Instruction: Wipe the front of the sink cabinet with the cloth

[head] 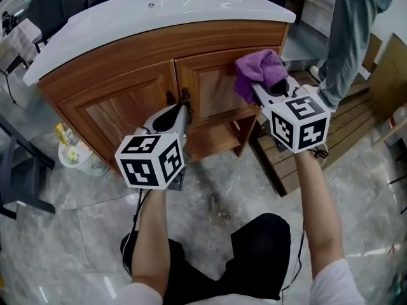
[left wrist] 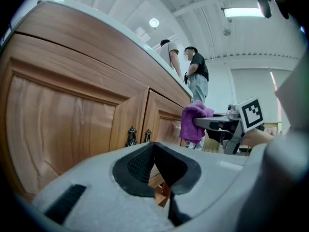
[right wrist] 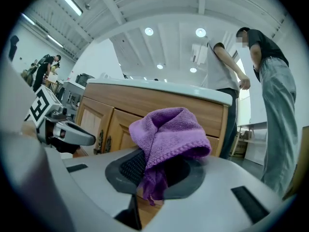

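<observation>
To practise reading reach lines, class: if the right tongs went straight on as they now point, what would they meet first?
Probably the sink cabinet's right door, with the purple cloth held in the right tongs touching it before the tongs do. The remaining gap is unclear.

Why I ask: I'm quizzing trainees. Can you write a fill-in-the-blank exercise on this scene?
1. The right gripper is shut on a ____ cloth.
2. The left gripper is shut and holds ____.
3. The front of the sink cabinet shows ____ wooden doors.
Missing words: purple; nothing; two.
</observation>
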The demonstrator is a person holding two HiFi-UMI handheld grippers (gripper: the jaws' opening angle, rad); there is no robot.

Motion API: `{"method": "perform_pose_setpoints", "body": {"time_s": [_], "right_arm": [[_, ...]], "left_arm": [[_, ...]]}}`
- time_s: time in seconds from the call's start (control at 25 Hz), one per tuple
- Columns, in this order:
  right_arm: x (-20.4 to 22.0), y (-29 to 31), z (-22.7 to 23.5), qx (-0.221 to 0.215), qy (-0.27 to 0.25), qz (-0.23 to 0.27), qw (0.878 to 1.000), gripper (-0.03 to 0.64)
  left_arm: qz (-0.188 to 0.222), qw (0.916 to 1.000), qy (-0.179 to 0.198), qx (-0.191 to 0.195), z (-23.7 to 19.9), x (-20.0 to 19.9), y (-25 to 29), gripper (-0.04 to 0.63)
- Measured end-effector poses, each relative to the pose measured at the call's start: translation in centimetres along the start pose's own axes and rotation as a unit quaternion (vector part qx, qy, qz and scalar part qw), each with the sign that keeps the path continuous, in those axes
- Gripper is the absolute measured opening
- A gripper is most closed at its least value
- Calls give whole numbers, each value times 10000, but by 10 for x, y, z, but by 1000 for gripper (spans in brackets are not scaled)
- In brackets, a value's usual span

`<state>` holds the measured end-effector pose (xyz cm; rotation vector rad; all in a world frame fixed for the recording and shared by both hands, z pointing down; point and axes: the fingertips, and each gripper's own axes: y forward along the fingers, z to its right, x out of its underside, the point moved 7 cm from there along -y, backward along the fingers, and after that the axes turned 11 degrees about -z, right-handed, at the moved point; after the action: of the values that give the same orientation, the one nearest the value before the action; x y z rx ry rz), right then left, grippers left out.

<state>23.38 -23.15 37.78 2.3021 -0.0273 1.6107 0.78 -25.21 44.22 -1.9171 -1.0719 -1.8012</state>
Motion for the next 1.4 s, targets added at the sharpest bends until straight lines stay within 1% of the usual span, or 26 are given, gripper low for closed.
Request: {"method": "perform_pose_setpoints", "body": {"time_s": [0.16,0.28,0.36,0.48,0.64,0.72,0.8,0.92,1.08,1.24,1.32,1.4], "right_arm": [[-20,0,-36,-482,-169,240,9984,67],[-32,7,-68,-889,-284,387,9949,67],[-39,12,-89,-1126,-311,473,9920,67],[-51,22,-122,-1516,-267,647,9860,67],[-66,35,-174,-2060,-315,823,9746,67],[-69,43,-199,-2334,-357,867,9678,67],[-70,49,-222,-2578,-382,890,9613,67],[-72,57,-252,-2838,-433,918,9535,67],[-75,70,-292,-3107,-565,976,9438,67],[-79,88,-328,-3260,-638,1034,9375,67],[-78,96,-342,-3255,-652,1043,9375,67],[-76,100,-353,-3213,-668,1089,9383,67]], "left_arm": [[-41,9999,5,-152,-9,1,-12,5],[-59,9991,0,-409,-21,3,-26,5],[0,9983,-27,-578,-30,2,-36,5],[89,9964,-123,-829,-43,1,-54,5],[173,9925,-166,-1197,-58,0,-84,5],[231,9891,-221,-1437,-67,2,-102,5],[283,9853,-353,-1648,-76,5,-119,5],[350,9790,-537,-1936,-88,11,-145,5],[452,9669,-654,-2424,-102,20,-176,5],[369,9533,-643,-2927,-114,31,-201,5],[389,9489,-729,-3047,-119,35,-211,5],[473,9468,-838,-3070,-121,37,-220,5]]}}
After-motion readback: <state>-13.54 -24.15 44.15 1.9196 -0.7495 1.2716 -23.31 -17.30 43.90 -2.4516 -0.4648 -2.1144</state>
